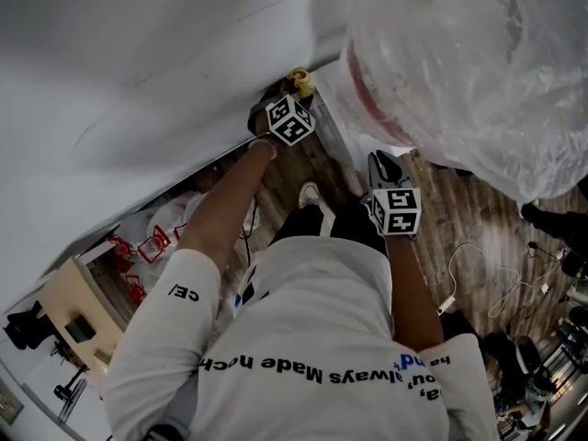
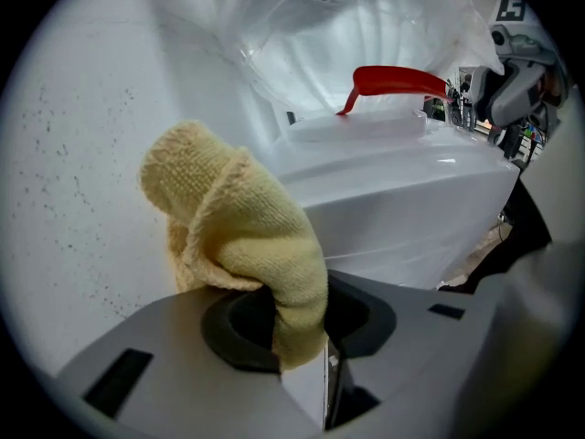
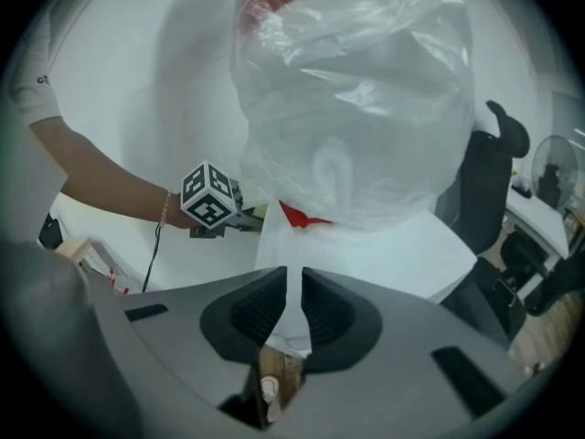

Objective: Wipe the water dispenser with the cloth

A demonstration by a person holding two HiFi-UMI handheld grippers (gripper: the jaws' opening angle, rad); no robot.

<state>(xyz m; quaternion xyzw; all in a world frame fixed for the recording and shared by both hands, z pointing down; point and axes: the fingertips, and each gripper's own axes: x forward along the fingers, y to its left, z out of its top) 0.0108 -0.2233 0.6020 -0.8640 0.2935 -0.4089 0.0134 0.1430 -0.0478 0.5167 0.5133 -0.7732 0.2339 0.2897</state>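
left gripper [image 2: 298,316] clamped on yellow cloth [image 2: 239,231] | cloth between wall [image 2: 82,154] and water dispenser [image 2: 393,204], contact unclear | bagged bottle [image 3: 356,90] on dispenser | right gripper [image 3: 292,307] jaws almost together, empty

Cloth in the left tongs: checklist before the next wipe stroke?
1. Grip on the cloth: ok. The left tongs are shut on a fold of it, and most of it bunches out ahead.
2. Cloth touching the water dispenser: cannot tell. The cloth shows against the wall, with the dispenser body to its right.
3. Right tongs empty: ok. The jaws are nearly together with nothing between them.
4. Right tongs out of the wipe path: ok. They are held at the dispenser's other side.
5. Loose plastic bag clear of the dispenser top: not ok. It hangs over the top and might snag.
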